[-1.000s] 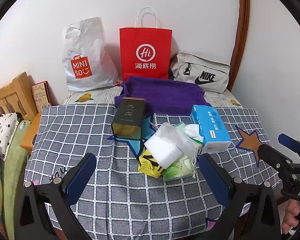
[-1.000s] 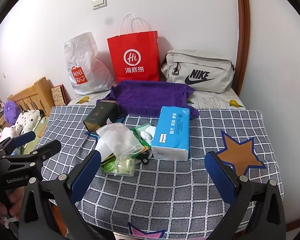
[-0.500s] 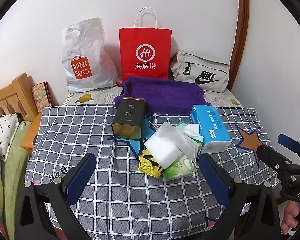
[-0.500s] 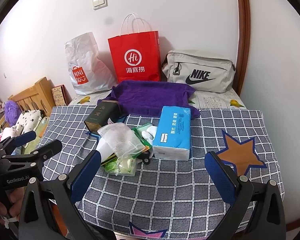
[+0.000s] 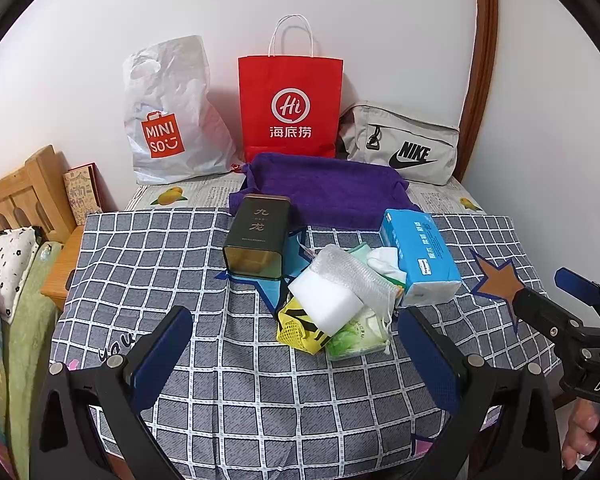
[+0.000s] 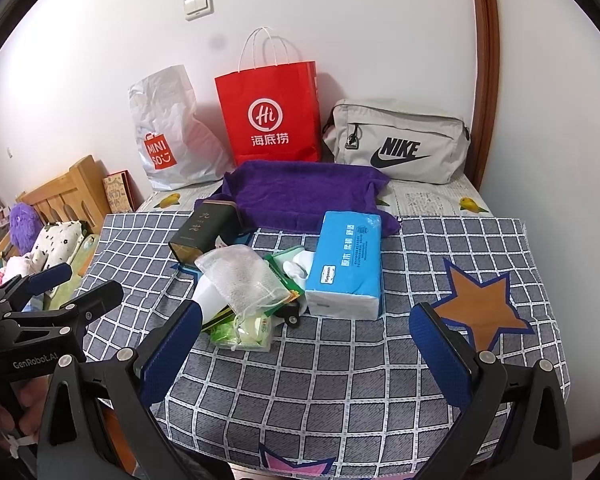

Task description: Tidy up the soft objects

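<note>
While tongs gape, sponge seemingly ahead.

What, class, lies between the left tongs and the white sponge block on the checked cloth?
Nothing visible does. The left tongs hang open above bare checked cloth, and the white sponge block sits straight ahead on top of the pile, partly draped by a bubble-wrap pouch on its far side.

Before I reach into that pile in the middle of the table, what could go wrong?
The white sponge lies tilted on top of the yellow mesh pouch and the green wipes pack, so pulling one item from the heap may drag the others along. The bubble wrap bag overlaps several items and could snag. The dark tea tin sits close beside the pile; a wide-open left gripper may knock it.
</note>
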`<state>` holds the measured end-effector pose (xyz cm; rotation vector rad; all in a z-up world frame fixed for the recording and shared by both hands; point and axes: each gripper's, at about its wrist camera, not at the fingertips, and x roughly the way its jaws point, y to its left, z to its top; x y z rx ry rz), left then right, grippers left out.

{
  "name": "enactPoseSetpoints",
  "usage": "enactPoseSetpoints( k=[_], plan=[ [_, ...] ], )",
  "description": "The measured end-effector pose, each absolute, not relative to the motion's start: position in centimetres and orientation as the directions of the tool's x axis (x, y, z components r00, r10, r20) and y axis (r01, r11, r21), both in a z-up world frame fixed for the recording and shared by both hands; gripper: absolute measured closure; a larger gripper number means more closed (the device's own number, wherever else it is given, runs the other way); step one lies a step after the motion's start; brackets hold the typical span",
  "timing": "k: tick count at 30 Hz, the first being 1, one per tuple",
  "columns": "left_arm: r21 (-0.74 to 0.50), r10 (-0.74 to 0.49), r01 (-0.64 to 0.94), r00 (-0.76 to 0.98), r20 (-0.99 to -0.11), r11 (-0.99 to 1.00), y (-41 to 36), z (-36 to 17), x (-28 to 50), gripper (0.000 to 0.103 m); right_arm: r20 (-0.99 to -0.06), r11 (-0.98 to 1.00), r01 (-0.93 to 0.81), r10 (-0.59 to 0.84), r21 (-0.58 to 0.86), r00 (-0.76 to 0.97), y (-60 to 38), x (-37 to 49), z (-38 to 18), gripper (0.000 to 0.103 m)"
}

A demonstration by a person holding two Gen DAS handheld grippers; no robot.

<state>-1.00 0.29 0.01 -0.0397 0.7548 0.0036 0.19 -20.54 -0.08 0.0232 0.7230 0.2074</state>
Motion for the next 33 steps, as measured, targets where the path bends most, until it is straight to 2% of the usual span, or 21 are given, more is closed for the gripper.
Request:
enactPoseSetpoints(
  k=[33],
  plan=[
    [-0.041,-0.029,0.001,0.729,-0.684,0.999,0.88,-0.07,-0.5,0.0,-0.64,0.976,-0.197,0.212,0.096,0.738,-20.19,0.12,-0.08,0.0]
  ],
)
